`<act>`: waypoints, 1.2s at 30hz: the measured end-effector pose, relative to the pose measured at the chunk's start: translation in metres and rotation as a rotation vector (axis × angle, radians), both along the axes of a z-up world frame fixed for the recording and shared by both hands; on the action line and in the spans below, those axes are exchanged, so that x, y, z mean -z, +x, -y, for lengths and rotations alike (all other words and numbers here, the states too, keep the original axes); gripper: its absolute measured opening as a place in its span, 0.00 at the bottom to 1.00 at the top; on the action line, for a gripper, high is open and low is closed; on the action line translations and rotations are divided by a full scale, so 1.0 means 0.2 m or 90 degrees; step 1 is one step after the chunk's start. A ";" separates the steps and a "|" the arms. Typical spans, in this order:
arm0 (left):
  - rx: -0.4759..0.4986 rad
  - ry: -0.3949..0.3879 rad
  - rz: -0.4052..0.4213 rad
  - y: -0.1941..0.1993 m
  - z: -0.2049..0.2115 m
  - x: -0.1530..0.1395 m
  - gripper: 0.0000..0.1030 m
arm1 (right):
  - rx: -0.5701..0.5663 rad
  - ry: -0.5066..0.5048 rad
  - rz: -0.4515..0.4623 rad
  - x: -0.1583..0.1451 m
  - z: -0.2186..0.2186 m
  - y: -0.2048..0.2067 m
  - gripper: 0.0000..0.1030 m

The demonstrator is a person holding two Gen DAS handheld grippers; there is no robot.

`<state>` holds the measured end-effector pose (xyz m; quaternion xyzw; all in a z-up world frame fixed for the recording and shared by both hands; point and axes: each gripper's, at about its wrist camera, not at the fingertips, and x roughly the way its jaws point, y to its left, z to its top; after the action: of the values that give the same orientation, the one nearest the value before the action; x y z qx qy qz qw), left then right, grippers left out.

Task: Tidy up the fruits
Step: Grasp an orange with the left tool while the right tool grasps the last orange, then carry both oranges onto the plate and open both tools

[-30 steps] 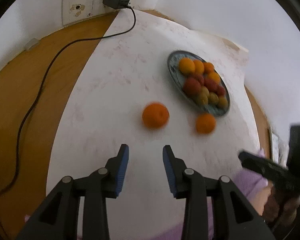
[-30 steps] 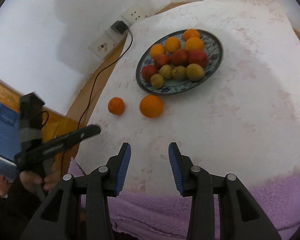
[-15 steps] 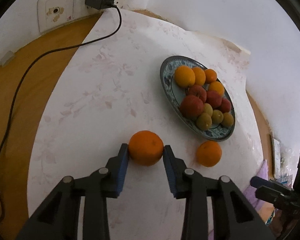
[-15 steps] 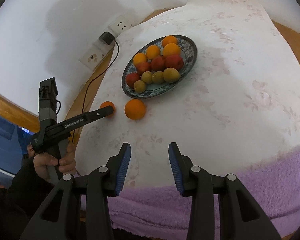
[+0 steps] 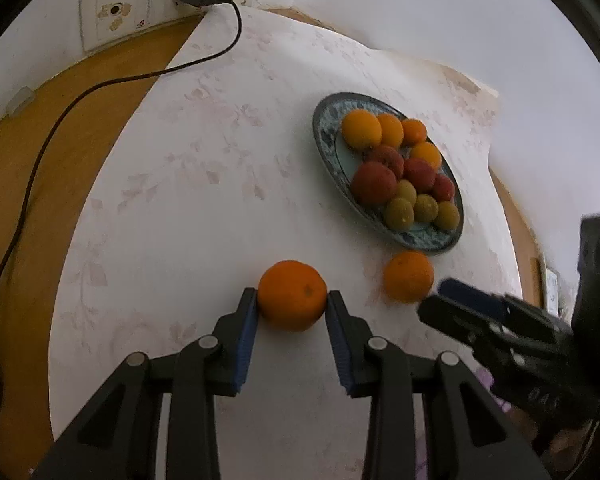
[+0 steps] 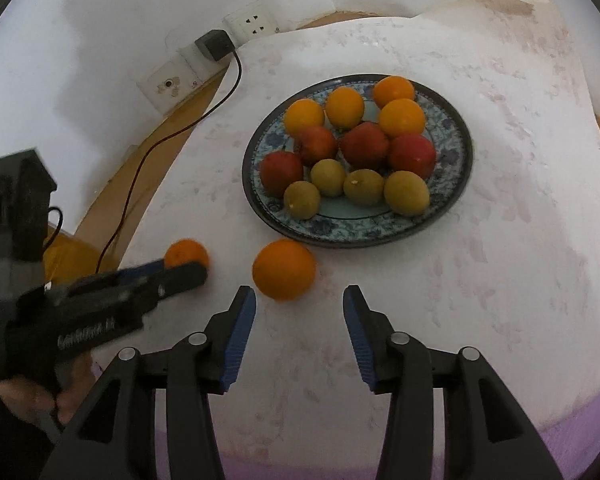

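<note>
Gripping has begun on the left: the left gripper is now set around an orange, both pads touching its sides, whereas a second ago the jaws stood short of that fruit with nothing between them. The jaw width has hardly altered; the closing of the gap was done by the approach. The fruit is judged to be pinched but still resting on the white cloth.

The right gripper has just been opening, and it has been brought nearer the second orange, which lies just ahead of the tips at about 11 o'clock, nearer the left jaw. Nothing is between the jaws and no pad touches the fruit, so this claw is open and empty.

Both loose oranges lie at about 7 o'clock from the plate, the right-hand one just beside its rim. On the plate, oranges sit at 12 o'clock, red fruit in the middle, green-yellow fruit at 6. Two placements are judged to remain.

The oranges are near-round, so no long axis can be named; a small dimple on the held one faces the camera.
</note>
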<state>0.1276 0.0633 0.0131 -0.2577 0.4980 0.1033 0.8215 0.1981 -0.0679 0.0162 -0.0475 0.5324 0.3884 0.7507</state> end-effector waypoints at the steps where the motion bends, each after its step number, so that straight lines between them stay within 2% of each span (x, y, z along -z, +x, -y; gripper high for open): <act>1: 0.003 0.004 -0.002 0.00 0.01 0.00 0.34 | -0.003 0.006 0.001 0.00 -0.01 0.00 0.46; 4: 0.008 0.013 -0.006 -0.01 0.03 0.00 0.34 | -0.003 0.015 0.008 0.02 -0.05 0.00 0.45; 6: 0.012 0.016 -0.008 -0.02 0.04 -0.01 0.34 | 0.009 0.016 0.009 0.03 -0.08 0.01 0.37; 7: 0.014 0.015 -0.009 -0.02 0.04 -0.01 0.34 | 0.012 0.024 0.003 0.04 -0.08 0.01 0.37; 14: 0.021 0.021 -0.012 -0.06 0.05 -0.01 0.34 | -0.040 0.080 -0.076 0.06 -0.05 -0.04 0.36; 20: 0.036 0.021 0.024 -0.04 0.12 -0.09 0.34 | -0.080 0.110 -0.021 -0.08 0.03 -0.12 0.36; 25: 0.049 0.058 0.070 -0.03 0.20 -0.24 0.34 | -0.058 0.104 0.047 -0.24 0.17 -0.10 0.36; 29: 0.058 0.065 0.110 -0.01 0.23 -0.36 0.34 | -0.025 0.123 0.098 -0.40 0.31 -0.04 0.36; 33: 0.066 0.102 0.147 0.03 0.26 -0.45 0.34 | -0.003 0.136 0.124 -0.49 0.37 0.02 0.36; 36: 0.066 0.099 0.155 0.07 0.26 -0.47 0.34 | 0.003 0.131 0.126 -0.50 0.36 0.04 0.36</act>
<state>0.1407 0.0117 0.1068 -0.1775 0.3978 0.0667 0.8977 0.2052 -0.1396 0.1153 -0.0070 0.4131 0.4329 0.8012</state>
